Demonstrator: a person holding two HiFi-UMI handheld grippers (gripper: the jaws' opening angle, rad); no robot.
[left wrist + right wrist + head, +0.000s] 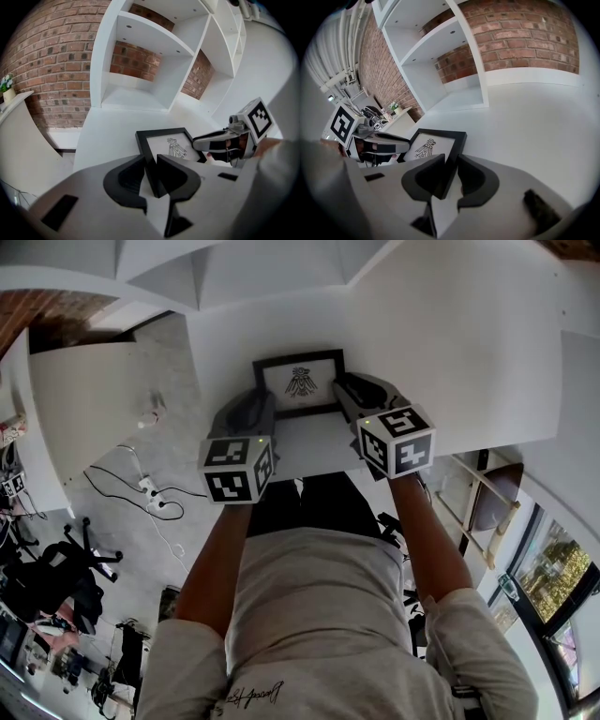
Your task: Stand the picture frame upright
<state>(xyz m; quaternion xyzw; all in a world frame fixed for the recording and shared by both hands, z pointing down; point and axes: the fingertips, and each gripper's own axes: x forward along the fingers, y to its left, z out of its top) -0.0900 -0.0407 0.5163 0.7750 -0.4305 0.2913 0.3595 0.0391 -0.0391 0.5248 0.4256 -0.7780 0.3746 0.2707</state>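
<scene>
A black picture frame (300,382) with an insect drawing lies flat on the white table (450,352). My left gripper (251,411) reaches over the frame's left side. In the left gripper view the frame's (171,145) left border fills the gap of my left gripper (151,161), whose jaws stand closed against it. My right gripper (359,396) comes in from the right. In the right gripper view the frame's (429,145) right border sits between the jaws of my right gripper (451,165), which stand closed against it. Each gripper shows in the other's view, the right gripper (213,140) and the left gripper (386,140).
White open shelves (140,61) stand at the far end of the table against a brick wall (520,37). The table's near edge (309,470) runs just under my hands. Below it the floor holds cables (141,486) and office chairs (56,568).
</scene>
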